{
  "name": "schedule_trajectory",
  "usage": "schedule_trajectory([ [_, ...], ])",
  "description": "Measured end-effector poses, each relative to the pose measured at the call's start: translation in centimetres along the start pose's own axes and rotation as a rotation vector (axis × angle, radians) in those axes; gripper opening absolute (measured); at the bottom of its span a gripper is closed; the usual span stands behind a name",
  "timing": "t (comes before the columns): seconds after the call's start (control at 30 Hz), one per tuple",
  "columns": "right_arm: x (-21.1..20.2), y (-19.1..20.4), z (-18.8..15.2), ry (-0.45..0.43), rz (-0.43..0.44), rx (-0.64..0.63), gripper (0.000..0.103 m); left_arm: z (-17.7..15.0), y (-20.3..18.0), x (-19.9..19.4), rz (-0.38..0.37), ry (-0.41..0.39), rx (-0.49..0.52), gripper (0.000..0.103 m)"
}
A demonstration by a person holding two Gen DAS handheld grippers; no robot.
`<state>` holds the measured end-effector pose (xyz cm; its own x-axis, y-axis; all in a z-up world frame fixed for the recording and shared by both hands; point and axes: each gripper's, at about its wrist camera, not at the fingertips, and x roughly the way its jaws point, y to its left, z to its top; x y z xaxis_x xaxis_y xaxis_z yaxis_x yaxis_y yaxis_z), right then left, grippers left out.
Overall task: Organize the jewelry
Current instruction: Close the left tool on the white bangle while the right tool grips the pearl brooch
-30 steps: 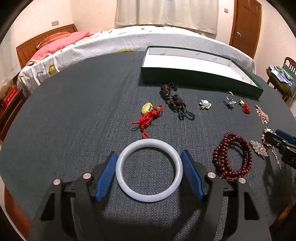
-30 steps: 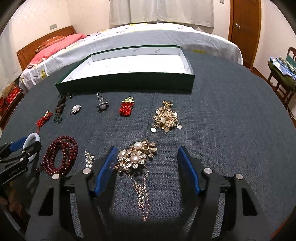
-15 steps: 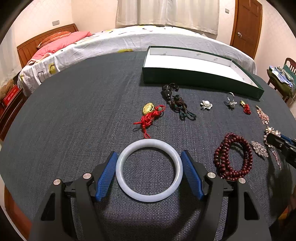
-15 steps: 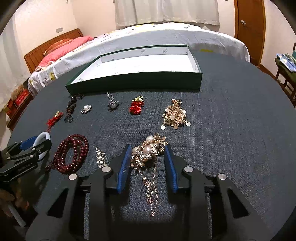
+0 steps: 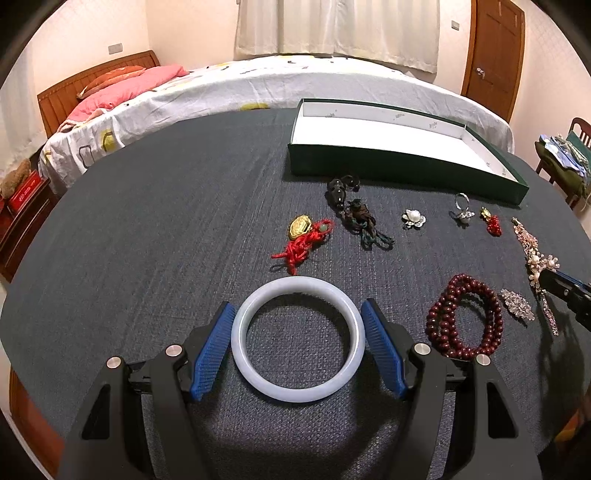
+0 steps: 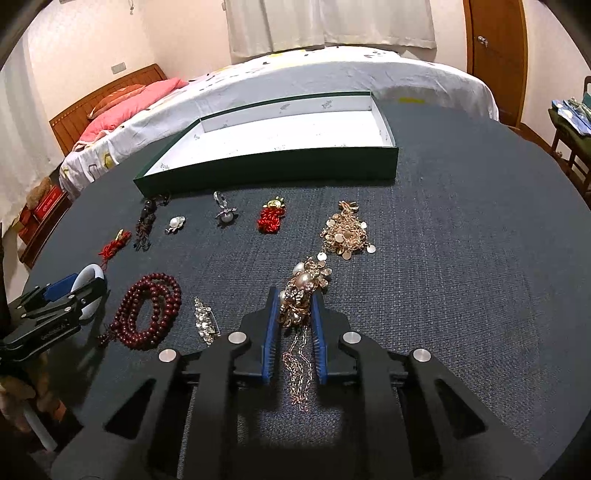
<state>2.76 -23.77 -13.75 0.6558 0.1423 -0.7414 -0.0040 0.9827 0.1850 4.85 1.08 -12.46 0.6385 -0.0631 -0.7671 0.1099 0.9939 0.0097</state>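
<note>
On the worktop (image 5: 147, 229), the white bangle (image 5: 298, 339) lies flat between the pads of the left claw (image 5: 298, 345), which touch it. The right claw (image 6: 294, 325), just closing, pinches the pearl brooch (image 6: 303, 291); the green box (image 6: 273, 171) lies straight ahead.

a bed (image 5: 295, 85) with a white patterned cover and pink pillows (image 5: 125, 88) stands behind the dark desk (image 5: 147, 221). pale curtains (image 5: 332, 29) hang beyond; a wooden door (image 5: 495, 55) is at right.
</note>
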Motion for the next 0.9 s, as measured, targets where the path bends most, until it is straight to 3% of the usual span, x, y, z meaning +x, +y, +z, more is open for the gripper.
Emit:
schedule_trajectory([
  [0.57, -1.7, -0.2, 0.8, -0.049, 0.018, 0.014, 0.017, 0.9, -0.4, -1.0, -0.027, -0.023, 0.002, 0.068],
  [0.9, -4.3, 0.4, 3.3, -0.134, 0.038, -0.004, 0.017, 4.0, -0.9, -2.7, -0.086, -0.079, -0.001, 0.068],
])
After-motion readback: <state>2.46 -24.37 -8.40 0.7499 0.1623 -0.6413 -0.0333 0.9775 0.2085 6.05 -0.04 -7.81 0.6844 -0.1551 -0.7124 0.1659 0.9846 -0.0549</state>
